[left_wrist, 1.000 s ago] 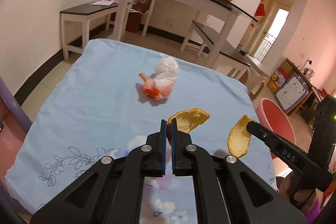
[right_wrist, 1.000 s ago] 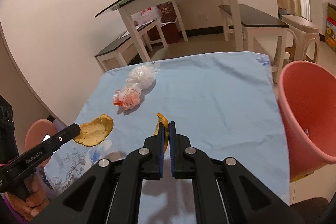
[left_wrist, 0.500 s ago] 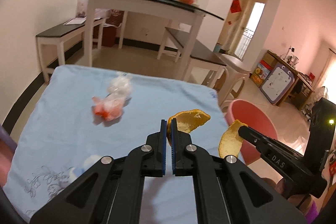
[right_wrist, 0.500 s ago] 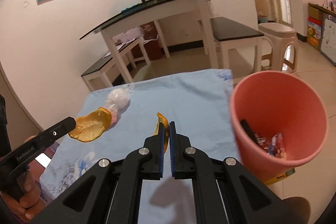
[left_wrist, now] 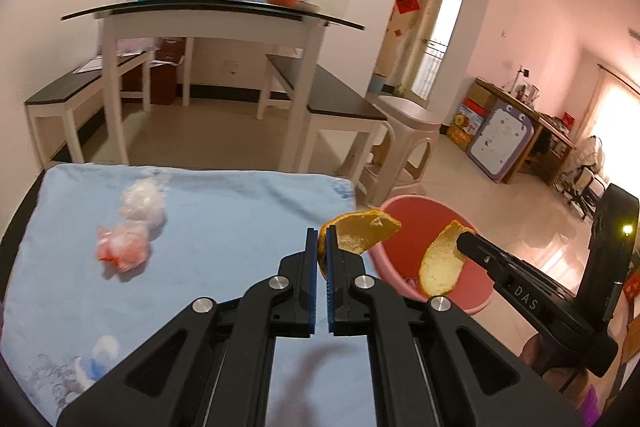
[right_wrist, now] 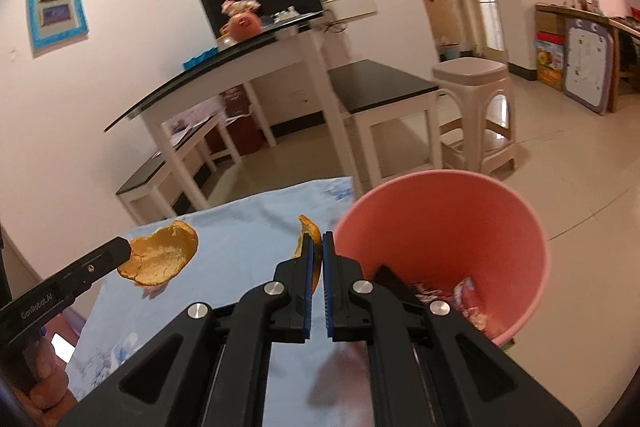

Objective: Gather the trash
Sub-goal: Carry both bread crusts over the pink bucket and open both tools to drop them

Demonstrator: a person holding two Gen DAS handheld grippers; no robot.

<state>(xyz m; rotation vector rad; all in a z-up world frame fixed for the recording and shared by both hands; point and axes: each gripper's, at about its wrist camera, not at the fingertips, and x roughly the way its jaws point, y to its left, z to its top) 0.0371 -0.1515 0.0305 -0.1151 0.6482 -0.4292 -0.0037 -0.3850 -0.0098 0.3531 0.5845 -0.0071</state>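
**Two peels pinched, bin just ahead**

Your left claw (left_wrist: pixel 322 251) is clamped on one orange peel (left_wrist: pixel 366 233), gripped by its edge so the curved piece sticks out to the right of the tips. Your right claw (right_wrist: pixel 316 255) is clamped on a second peel (right_wrist: pixel 308 227), again by a thin edge, with most of it standing up above the tips. Both peels are off the worktop (left_wrist: pixel 224 211) and near the rim of the pink bin (right_wrist: pixel 440 211), which stands just past the worktop's right edge.

Expect the peels to be very light, leathery and a little springy, dry on the pith side and waxy outside. An edge pinch like yours should do; a grip nearer the middle would stop a peel from swinging. They may cling to the pads when you let go, so a small shake could be needed. The bagged trash (left_wrist: pixel 132 239) left on the cloth looks soft and crinkly; take it by a bunched fold of plastic.

The left view alone shows that bagged trash, and shows the right peel (left_wrist: pixel 442 263) already in front of the bin's mouth. The right view alone looks down into the bin, where wrappers (right_wrist: pixel 464 297) lie at the bottom, and it shows the left peel (right_wrist: pixel 160 259) over the cloth, short of the rim.
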